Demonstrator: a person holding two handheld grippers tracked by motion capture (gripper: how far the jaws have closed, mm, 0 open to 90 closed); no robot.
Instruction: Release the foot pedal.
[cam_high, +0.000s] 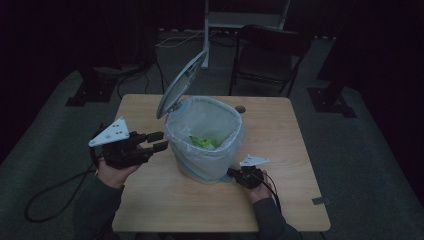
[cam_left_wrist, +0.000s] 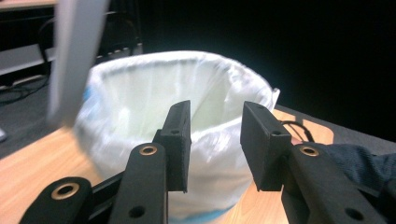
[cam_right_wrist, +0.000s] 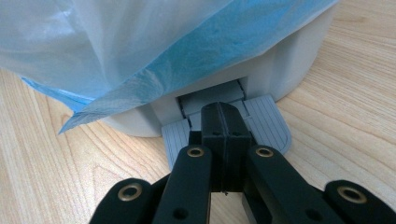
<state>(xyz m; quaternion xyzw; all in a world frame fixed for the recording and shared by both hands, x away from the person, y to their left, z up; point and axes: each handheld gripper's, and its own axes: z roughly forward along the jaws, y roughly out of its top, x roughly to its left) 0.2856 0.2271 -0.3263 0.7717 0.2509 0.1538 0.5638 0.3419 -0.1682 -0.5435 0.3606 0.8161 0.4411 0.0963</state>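
Note:
A small pedal bin (cam_high: 200, 167) lined with a pale plastic bag (cam_high: 227, 117) stands mid-table, its grey lid (cam_high: 181, 82) tipped up. Something green (cam_high: 204, 142) lies inside. My left gripper (cam_high: 159, 141) hovers just left of the bin and points at it. In the left gripper view its jaws (cam_left_wrist: 215, 135) stand apart with nothing between them, the bag-covered bin (cam_left_wrist: 140, 93) and blurred lid (cam_left_wrist: 74, 56) beyond. My right gripper (cam_high: 233, 173) sits at the bin's front right foot. In the right gripper view it (cam_right_wrist: 224, 116) is shut, its tips resting on the grey pedal (cam_right_wrist: 268, 123) under the blue-white bag (cam_right_wrist: 140, 46).
The wooden table (cam_high: 280, 150) has bare surface on all sides of the bin. A small dark disc (cam_high: 240, 109) lies near the far edge. A dark chair (cam_high: 267, 55) stands behind the table, and cables (cam_high: 45, 200) trail on the floor at the left.

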